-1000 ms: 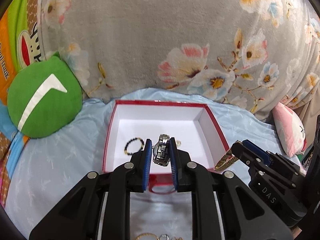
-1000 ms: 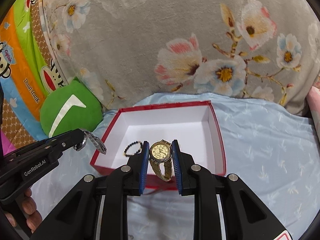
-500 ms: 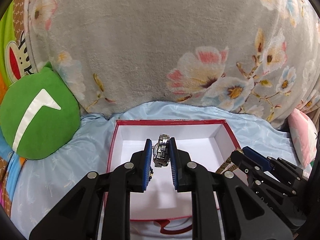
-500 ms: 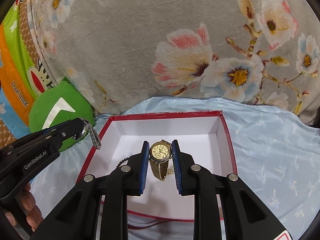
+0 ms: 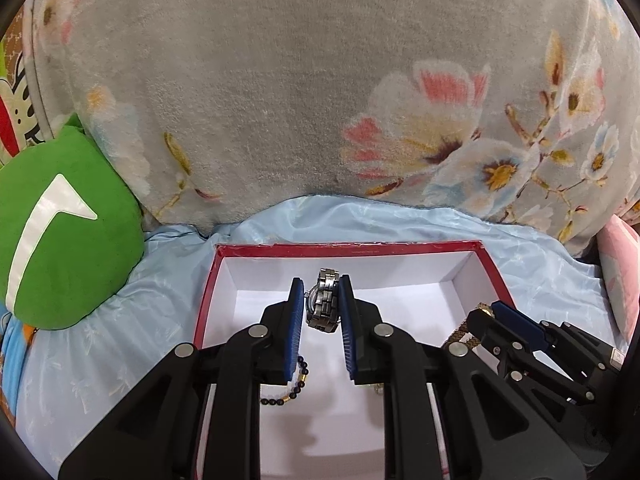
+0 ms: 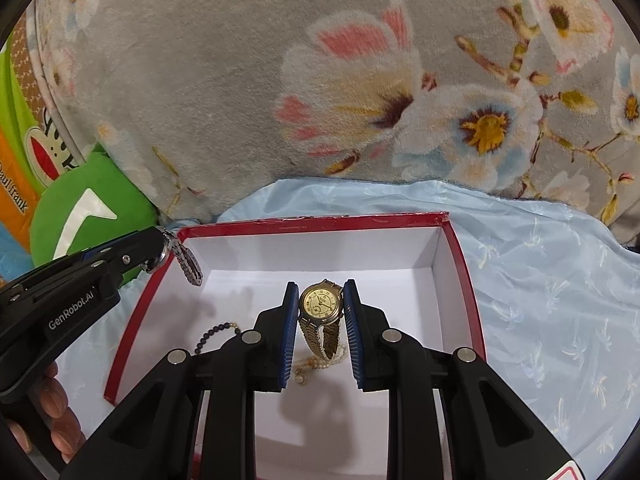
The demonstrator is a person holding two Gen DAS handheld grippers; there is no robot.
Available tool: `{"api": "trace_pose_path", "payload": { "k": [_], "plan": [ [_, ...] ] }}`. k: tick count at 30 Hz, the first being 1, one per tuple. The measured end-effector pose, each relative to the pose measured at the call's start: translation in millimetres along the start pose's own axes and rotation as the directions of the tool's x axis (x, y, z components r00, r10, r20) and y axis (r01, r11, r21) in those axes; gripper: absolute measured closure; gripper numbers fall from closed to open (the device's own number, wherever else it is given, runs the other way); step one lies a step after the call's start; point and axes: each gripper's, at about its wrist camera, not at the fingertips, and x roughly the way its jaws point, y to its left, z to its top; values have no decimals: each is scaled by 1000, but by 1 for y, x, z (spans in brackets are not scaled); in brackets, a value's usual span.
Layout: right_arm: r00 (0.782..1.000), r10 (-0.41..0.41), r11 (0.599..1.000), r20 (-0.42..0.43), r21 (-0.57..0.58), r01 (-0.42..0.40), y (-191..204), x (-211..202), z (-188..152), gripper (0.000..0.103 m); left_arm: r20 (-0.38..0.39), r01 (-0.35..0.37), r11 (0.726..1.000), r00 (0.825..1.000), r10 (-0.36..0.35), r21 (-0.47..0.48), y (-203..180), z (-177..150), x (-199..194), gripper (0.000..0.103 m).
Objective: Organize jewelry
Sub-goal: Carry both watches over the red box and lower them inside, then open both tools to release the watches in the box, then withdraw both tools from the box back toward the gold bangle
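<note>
**Both watches now over the box**

Both grippers have come forward and down since a second ago, so the red box (image 6: 460,264) fills the lower half of each view, where before only its near edge sat under the jaws.

Left gripper (image 5: 320,300): jaws nearly closed, clamped on the silver watch (image 5: 325,300), held by the case w/ the band hanging edge-on. It hangs above the box's white floor, toward the left-rear part.

Right gripper (image 6: 321,306): also nearly closed, pinching the gold watch (image 6: 321,304) by the sides of its case, dial facing the camera, band dangling below. It hangs over the middle of the box.

Already on the box floor: a dark bead bracelet (image 5: 286,390) and a thin pearl chain (image 6: 316,364) (partly hidden behind the fingers).

Gripping by the case probably keeps each band free, so it can settle first when released. Neither watch touches the floor yet, so the drop looks like the next step. The box sits on a pale blue sheet (image 6: 560,280), against a flowered blanket (image 5: 280,100).
</note>
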Motion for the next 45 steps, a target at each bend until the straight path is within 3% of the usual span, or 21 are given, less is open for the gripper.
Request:
{"api": "trace_pose_path", "payload": {
  "k": [8, 20, 22, 24, 25, 45],
  "plan": [
    [999, -22, 1000, -39, 9, 23, -13, 28, -3, 82, -25, -21, 1000, 999, 21, -9, 2, 1, 31, 86],
    [998, -30, 1000, -54, 4, 30, -13, 43, -8, 81, -18, -38, 999, 999, 37, -17, 2, 1, 46, 84],
    [998, -56, 998, -30, -2, 56, -12, 40, -8, 76, -1, -48, 999, 999, 48, -21, 4, 3, 45, 70],
    [998, -67, 998, -14, -4, 67, -12, 36, -7, 67, 10, -56, 998, 998, 56, -43, 8, 4, 42, 46],
    [998, -70, 998, -8, -2, 70, -12, 35, -7, 66, 14, -56, 997, 998, 57, -51, 9, 5, 41, 45],
    [998, -67, 998, -11, -10, 67, -5, 22, -16, 65, 23, -77, 997, 997, 77, -17, 5, -4, 18, 45]
  ]
}}
